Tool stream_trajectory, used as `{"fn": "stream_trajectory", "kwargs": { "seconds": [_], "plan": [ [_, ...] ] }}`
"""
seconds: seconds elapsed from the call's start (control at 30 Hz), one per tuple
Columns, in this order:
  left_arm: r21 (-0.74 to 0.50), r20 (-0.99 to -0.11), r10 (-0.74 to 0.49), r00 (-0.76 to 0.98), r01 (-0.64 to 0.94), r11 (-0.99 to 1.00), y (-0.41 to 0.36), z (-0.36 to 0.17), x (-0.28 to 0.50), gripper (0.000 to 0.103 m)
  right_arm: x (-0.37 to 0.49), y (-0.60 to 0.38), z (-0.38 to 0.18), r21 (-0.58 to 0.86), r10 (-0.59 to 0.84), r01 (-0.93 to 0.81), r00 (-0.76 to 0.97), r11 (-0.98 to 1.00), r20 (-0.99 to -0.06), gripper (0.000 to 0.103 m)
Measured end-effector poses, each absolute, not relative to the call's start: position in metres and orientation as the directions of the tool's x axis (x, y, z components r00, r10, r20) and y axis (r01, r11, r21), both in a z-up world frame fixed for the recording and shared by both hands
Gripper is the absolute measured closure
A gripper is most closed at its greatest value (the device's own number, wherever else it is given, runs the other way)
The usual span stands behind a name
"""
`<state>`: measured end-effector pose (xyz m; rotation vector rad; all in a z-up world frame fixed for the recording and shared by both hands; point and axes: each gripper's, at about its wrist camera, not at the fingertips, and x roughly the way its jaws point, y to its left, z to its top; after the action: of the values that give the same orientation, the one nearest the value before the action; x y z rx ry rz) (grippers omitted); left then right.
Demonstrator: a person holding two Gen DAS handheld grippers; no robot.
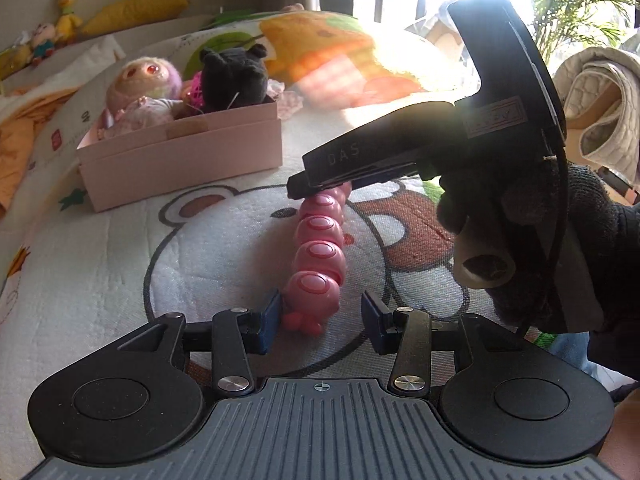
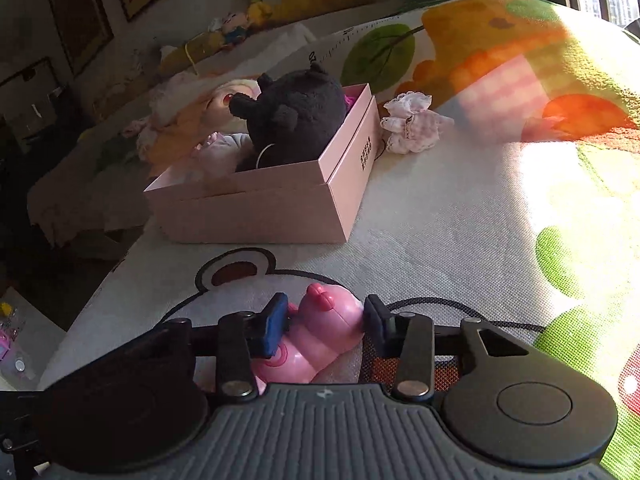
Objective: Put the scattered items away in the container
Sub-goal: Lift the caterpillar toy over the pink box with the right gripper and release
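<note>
A pink segmented caterpillar toy [image 1: 320,252] lies on the bear-print bed cover. Its near end sits between the fingers of my left gripper [image 1: 322,320], which is open; the toy touches the left pad and a gap shows on the right. My right gripper [image 2: 326,322] is shut on the toy's other end [image 2: 328,320], with both pads against it. In the left wrist view that right gripper [image 1: 298,190] sits over the toy's far end, held by a gloved hand [image 1: 560,248]. The pink box [image 1: 180,160] [image 2: 256,208] holds a black plush [image 1: 234,76] [image 2: 296,116] and a doll [image 1: 140,92].
A small frilly pink cloth [image 2: 412,124] lies on the cover just right of the box. A colourful pillow [image 1: 320,44] rises behind. Plush toys [image 1: 68,12] line a ledge at the back left. The bed edge [image 2: 116,268] drops off to the left.
</note>
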<state>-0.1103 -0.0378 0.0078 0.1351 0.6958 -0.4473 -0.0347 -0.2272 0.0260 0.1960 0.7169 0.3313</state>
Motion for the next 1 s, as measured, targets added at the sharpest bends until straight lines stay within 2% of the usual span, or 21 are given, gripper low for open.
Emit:
{"fn": "stream_trajectory", "kwargs": {
  "seconds": [0.1,0.13,0.17,0.33,0.6,0.7,0.87,1.0],
  "plan": [
    [0.016,-0.641,-0.317,0.699,0.425,0.905,-0.043,0.010,-0.109,0.049,-0.039,-0.233,0.021,0.308,0.387,-0.248,0.725,0.919,-0.570,0.061],
    [0.030,-0.645,-0.291,0.706,0.405,0.914,-0.044,0.010,-0.106,0.041,-0.039,-0.235,0.020,0.318,0.393,-0.249,0.727,0.915,-0.563,0.061],
    [0.035,-0.649,-0.281,0.707,0.397,0.917,-0.044,0.009,-0.104,0.038,-0.038,-0.237,0.020,0.328,0.399,-0.247,0.724,0.912,-0.563,0.061],
    [0.036,-0.672,-0.274,0.688,0.400,0.916,-0.045,0.005,-0.101,0.039,-0.038,-0.239,0.020,0.332,0.401,-0.248,0.726,0.910,-0.558,0.061],
    [0.043,-0.671,-0.288,0.683,0.423,0.905,-0.049,0.005,-0.104,0.051,-0.041,-0.239,0.020,0.325,0.397,-0.248,0.731,0.912,-0.555,0.062],
    [0.053,-0.669,-0.278,0.689,0.417,0.907,-0.050,0.005,-0.104,0.049,-0.042,-0.239,0.020,0.327,0.397,-0.248,0.732,0.912,-0.554,0.062],
    [0.043,-0.670,-0.264,0.694,0.392,0.919,-0.045,0.004,-0.101,0.040,-0.043,-0.242,0.020,0.337,0.404,-0.248,0.730,0.908,-0.551,0.062],
    [0.039,-0.665,-0.276,0.694,0.401,0.915,-0.044,0.003,-0.101,0.042,-0.042,-0.245,0.019,0.354,0.414,-0.247,0.727,0.902,-0.547,0.061]
  ]
}}
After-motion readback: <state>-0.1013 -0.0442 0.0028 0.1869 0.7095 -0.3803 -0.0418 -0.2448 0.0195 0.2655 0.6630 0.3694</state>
